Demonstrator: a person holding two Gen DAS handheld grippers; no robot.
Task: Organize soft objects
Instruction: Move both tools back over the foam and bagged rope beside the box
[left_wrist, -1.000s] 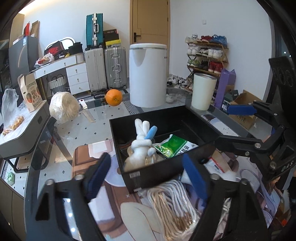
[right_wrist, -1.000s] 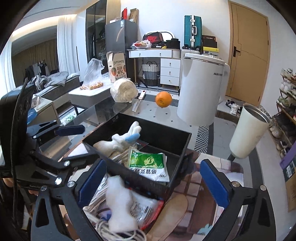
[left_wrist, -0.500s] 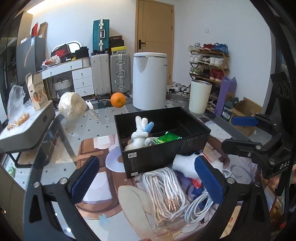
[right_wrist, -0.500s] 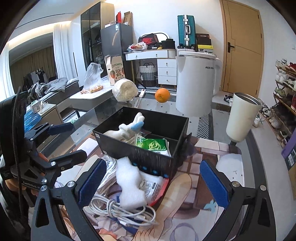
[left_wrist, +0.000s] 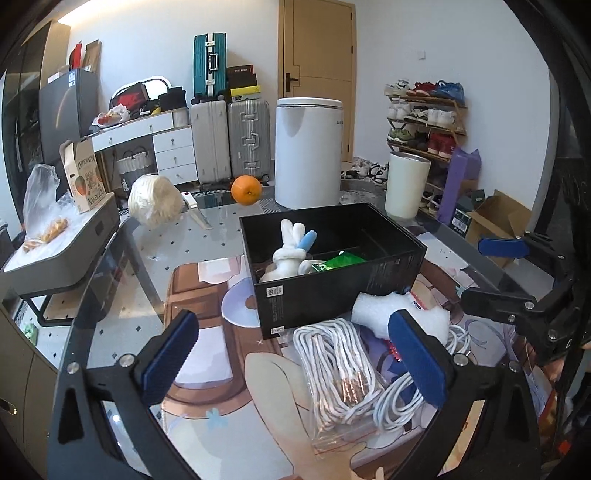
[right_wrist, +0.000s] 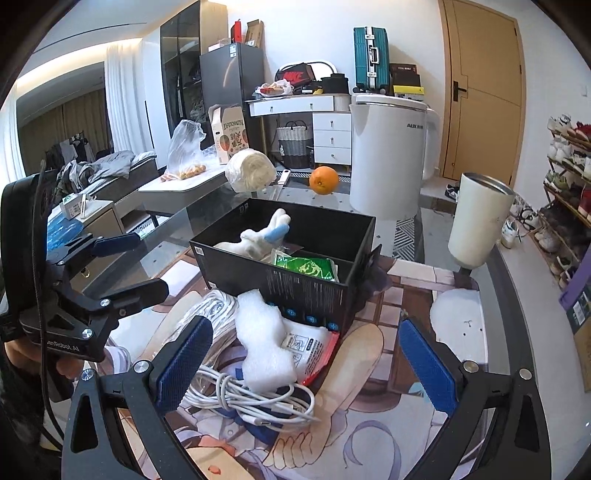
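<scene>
Hovering with both sets of fingers spread and empty, I see the white foam piece just ahead of my right gripper, against the black box. It looks light and squashy; I'd pinch its narrow middle gently.

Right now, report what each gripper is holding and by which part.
Nothing is held. The left gripper and the right gripper both stand open above the cables and white foam piece, their pads touching nothing.
</scene>
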